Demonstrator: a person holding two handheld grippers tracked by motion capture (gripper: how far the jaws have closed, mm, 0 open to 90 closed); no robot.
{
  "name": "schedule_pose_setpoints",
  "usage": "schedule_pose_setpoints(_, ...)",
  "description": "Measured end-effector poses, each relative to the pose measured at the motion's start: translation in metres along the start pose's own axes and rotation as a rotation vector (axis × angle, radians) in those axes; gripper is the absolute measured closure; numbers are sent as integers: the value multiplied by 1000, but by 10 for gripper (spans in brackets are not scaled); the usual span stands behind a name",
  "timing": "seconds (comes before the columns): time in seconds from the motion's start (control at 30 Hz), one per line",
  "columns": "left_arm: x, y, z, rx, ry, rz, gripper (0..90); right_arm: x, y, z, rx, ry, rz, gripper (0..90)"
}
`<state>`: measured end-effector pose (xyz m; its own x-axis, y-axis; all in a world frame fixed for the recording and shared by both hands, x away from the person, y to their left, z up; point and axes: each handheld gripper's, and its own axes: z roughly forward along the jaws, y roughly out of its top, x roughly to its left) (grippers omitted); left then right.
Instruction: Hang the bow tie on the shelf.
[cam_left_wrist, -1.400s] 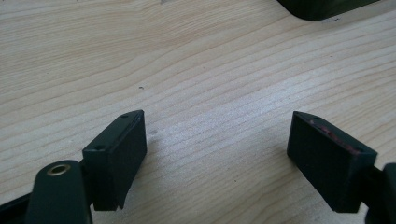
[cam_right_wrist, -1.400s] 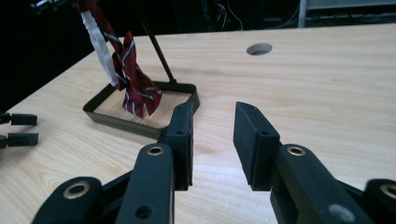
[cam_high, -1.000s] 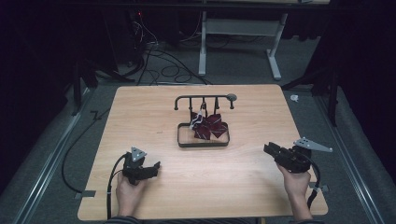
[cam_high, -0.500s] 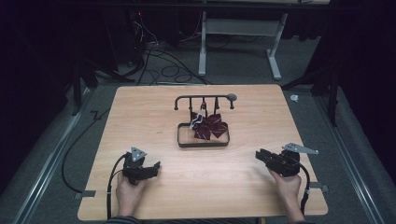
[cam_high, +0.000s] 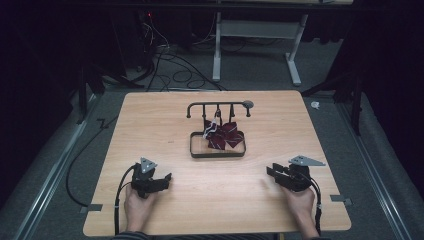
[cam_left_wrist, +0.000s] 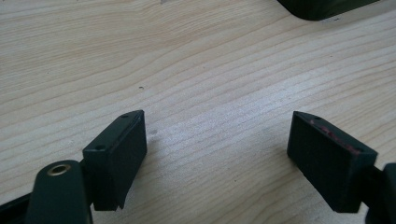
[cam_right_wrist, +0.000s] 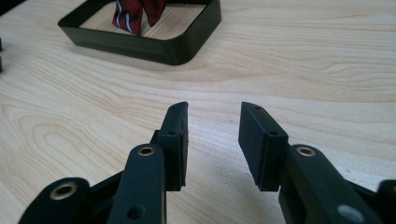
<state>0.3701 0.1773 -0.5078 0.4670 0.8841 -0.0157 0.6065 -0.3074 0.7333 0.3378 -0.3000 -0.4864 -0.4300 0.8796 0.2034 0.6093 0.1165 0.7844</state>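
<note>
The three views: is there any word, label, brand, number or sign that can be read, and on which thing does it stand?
None can be read.
The dark red tie with light stripes carries a small white tag, too small to read.
The black tray, the rack, the wooden table, the left gripper and the right gripper bear no writing.
</note>
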Motion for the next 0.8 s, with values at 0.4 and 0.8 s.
schedule_pose_setpoints(0.4,0,0,0,0,0,0,203,8,-3,10,39,-48,-54,629)
schedule_pose_setpoints(0.8,0,0,0,0,0,0,203,13,-6,20,78,-83,-94,604)
